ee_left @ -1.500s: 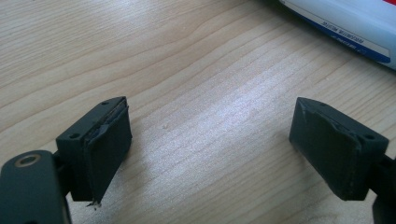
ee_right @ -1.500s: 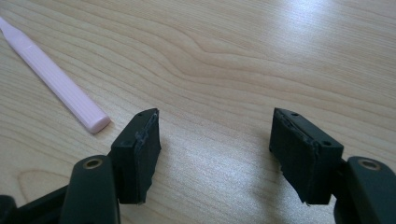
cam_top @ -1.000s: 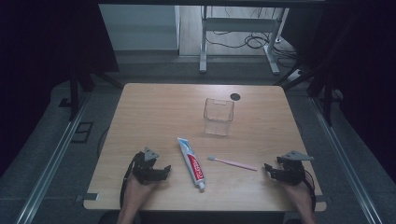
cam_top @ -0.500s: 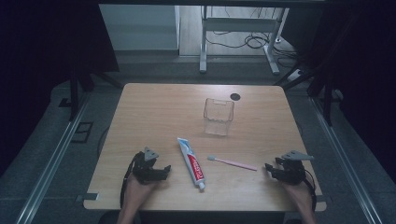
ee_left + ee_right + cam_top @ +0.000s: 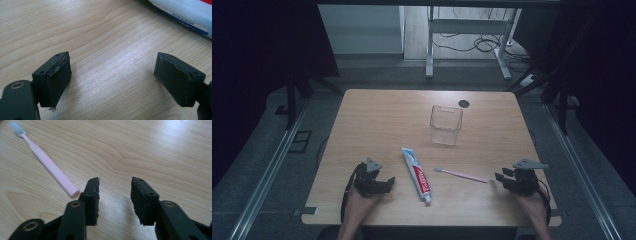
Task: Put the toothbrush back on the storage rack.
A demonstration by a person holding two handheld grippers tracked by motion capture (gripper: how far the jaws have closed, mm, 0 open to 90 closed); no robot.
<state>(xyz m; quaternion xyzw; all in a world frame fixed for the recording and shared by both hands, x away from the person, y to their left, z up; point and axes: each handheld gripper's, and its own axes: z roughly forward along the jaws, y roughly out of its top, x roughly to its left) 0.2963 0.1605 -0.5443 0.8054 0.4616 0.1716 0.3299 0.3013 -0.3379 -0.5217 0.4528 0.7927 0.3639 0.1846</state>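
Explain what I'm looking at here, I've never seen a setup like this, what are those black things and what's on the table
A person sits at a wooden table and holds a hand-operated tool in each hand, each with two black jaws. One picture comes from a camera above, looking down at the table. The other two come from small cameras riding on each tool, looking along its jaws.

In the overhead picture the left gripper is at the lower left and the right gripper at the lower right.

On the table lie a toothpaste tube, a pink toothbrush and, farther back, a clear plastic container.

Nothing is held. The left gripper's jaws stand wide open over bare wood. The right gripper's jaws have just been closing, with nothing between them; the toothbrush handle ends just beside them.
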